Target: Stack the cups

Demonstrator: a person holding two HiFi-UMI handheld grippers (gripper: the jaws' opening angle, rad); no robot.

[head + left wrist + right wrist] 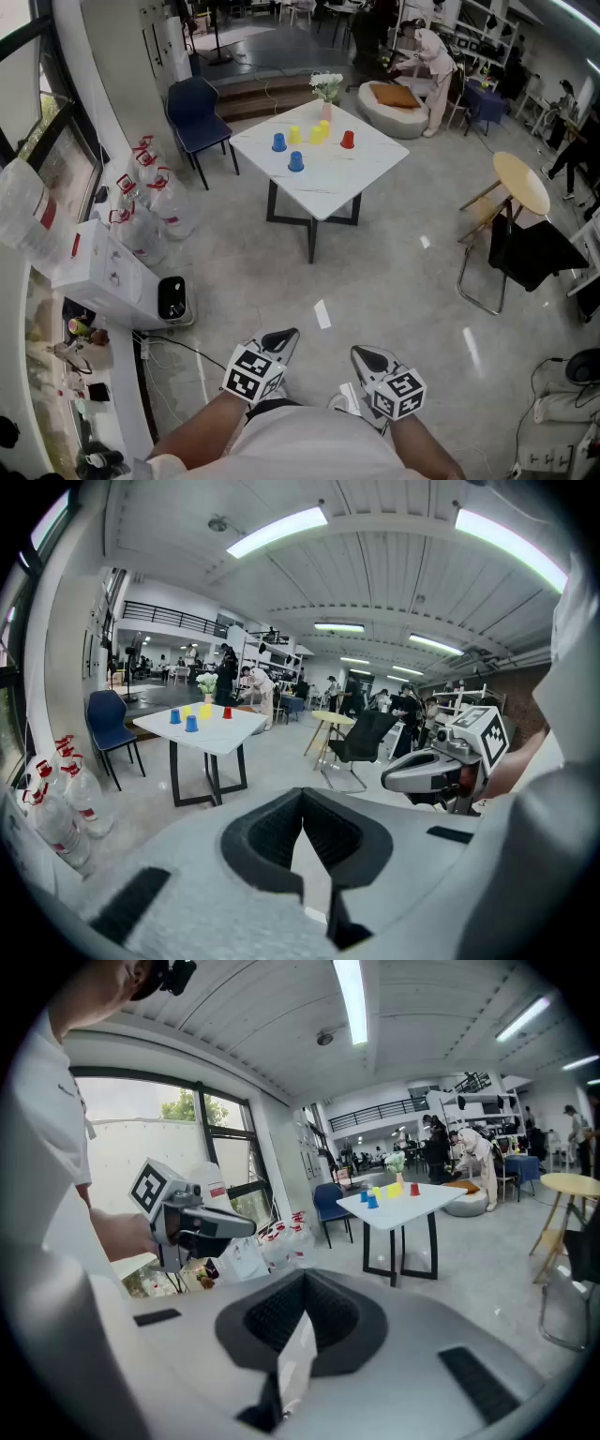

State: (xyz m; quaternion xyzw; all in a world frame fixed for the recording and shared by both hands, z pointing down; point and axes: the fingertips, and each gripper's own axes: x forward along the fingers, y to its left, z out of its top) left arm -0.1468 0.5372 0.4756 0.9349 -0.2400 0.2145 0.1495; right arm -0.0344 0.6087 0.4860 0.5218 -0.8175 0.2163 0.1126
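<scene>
Head view: cups (295, 161) in blue, yellow and red on the white table (375, 173), far ahead across the floor. Standing with long axes vertical; too small to tell mouth up or down. Held low near the body: left gripper (286, 336) and right gripper (362, 354), side by side, aimed forward and somewhat downward.

Left gripper view: jaws closed together, nothing between them; cups far off at the left.

Right gripper view: jaws likewise pressed together, gripping nothing; table distant at the right.
</scene>
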